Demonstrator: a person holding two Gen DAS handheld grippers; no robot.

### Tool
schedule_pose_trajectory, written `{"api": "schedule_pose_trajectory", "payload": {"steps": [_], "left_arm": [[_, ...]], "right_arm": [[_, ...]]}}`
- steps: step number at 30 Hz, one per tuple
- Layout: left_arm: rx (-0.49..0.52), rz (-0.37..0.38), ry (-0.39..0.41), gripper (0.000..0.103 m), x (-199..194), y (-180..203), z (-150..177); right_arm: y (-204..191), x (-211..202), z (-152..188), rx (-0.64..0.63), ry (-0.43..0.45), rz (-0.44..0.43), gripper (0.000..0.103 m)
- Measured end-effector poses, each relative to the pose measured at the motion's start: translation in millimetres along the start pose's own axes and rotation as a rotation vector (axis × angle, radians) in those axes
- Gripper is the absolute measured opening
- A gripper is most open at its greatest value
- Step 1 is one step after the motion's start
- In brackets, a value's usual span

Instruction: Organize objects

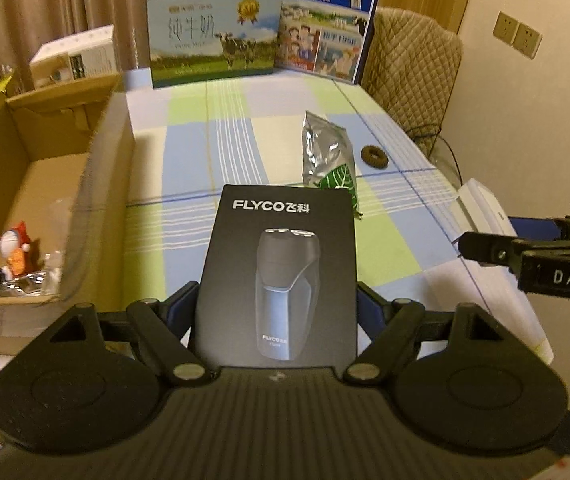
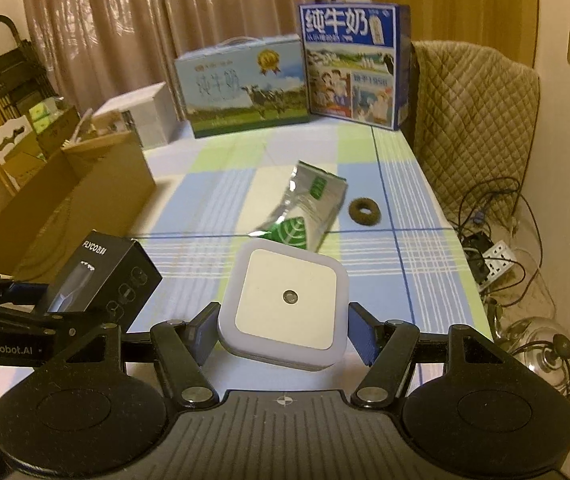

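Beyond both held items lie foil pouch and ring.

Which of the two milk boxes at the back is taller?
The dark blue milk box on the right, with cartoon people, is taller. The pale blue milk box beside it, showing a cow on grass, is lower and wider.

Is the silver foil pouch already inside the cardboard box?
No, the silver foil pouch lies on the checked tablecloth, well apart from the cardboard box.
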State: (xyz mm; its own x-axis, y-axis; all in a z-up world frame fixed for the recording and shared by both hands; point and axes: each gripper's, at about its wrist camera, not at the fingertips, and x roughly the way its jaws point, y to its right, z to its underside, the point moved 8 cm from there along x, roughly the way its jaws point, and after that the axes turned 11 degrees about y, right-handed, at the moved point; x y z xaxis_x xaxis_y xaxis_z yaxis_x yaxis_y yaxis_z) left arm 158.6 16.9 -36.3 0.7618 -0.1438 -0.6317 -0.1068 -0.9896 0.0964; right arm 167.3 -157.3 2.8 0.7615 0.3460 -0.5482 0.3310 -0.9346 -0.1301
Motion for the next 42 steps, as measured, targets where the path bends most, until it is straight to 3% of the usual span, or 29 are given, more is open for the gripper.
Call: {"api": "schedule_pose_trajectory", "payload": {"steps": [15,42], "left_arm": [[-0.032,-0.038,0.094,0.077,-74,-32,-11],[-0.063,-0.123,0.144,0.077,-103,-85,-11]], "right_arm": [[-64,-37,-9,-0.059,0.048,-0.058,0.064],[-126,-20,-13,-0.15,0.035,-0.144,0.064]]}}
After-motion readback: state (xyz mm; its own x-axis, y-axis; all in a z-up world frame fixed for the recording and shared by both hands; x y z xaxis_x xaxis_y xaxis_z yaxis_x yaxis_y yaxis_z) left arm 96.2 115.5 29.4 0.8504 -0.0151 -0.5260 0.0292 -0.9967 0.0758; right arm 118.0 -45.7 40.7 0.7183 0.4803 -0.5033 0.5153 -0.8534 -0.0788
